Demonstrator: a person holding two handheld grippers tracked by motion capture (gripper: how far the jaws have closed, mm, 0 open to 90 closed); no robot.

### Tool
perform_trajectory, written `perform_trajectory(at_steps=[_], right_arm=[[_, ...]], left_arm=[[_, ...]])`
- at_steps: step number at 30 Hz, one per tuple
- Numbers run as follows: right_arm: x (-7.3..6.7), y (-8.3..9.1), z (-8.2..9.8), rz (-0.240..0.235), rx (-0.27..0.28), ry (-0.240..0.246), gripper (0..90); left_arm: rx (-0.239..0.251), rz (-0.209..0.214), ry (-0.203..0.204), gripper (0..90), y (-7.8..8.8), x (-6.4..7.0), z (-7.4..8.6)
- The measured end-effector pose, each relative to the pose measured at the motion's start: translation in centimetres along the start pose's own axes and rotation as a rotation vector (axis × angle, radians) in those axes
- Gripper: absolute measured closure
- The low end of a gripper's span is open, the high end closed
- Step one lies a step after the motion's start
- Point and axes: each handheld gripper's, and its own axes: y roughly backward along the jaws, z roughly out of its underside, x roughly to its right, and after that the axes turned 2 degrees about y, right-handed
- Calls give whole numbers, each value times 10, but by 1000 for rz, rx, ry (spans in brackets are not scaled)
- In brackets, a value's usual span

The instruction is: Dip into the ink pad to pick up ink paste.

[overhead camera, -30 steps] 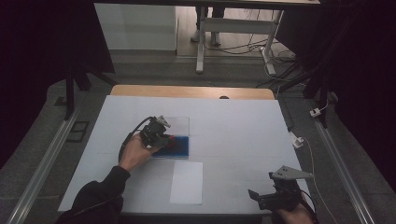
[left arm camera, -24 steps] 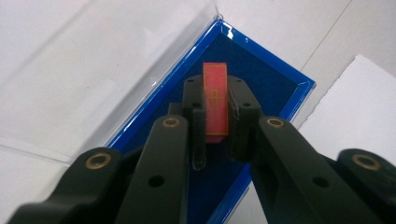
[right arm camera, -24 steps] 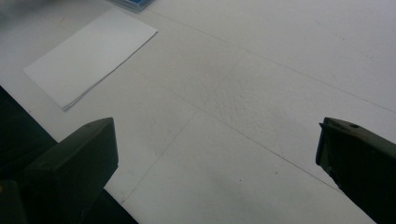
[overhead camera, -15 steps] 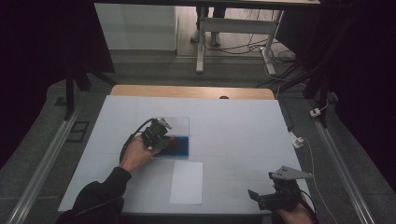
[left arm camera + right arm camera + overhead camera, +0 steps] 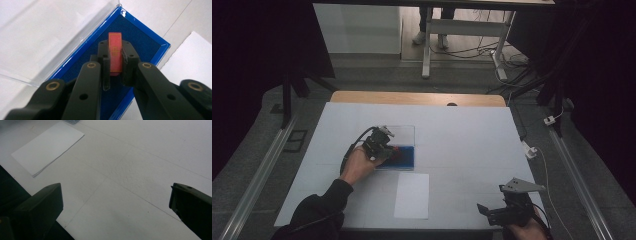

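Between the two black jaws of the left gripper (image 5: 115,75) sits a small flat red card with thin gold lines (image 5: 115,51), and the jaws are clenched on its sides. It stands just over the dark blue felt tray with a bright blue rim (image 5: 140,32), which lies on the white worktop (image 5: 462,135). A clear plastic lid (image 5: 45,37) lies right next to the tray, touching its edge.

From the high view, the left gripper (image 5: 388,150) is over the tray, near the middle of the worktop. The left hand (image 5: 359,165) holds it from behind, and the arm in a dark sleeve (image 5: 317,210) reaches up from the bottom edge. A white sheet of paper (image 5: 412,195) lies just below the tray.

Well apart, at the bottom right corner of the worktop, the right hand holds the right gripper (image 5: 484,210). Its jaws are wide apart with nothing between them.
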Motion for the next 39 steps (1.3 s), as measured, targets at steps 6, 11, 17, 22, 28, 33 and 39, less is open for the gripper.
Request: perform_trajectory(at_steps=[6,11,17,22,28,33,39], right_arm=[[0,0,0,1,-3,3,0],[0,0,0,0,1,-1,0],[0,1,1,-4,8,-5,0],[0,1,1,-2,7,-3,0],[0,1,1,-4,9,-4,0],[0,1,1,-3,9,-3,0],[0,1,1,-3,10,-1,0]], left_arm=[[7,18,12,808,0,-3,1],[6,2,-15,805,1,-1,0],[12,-2,-9,803,2,0,0],[28,4,2,802,4,-1,0],[54,19,4,802,13,-2,0],[70,27,8,802,20,-2,1],[89,22,6,802,29,-4,0]])
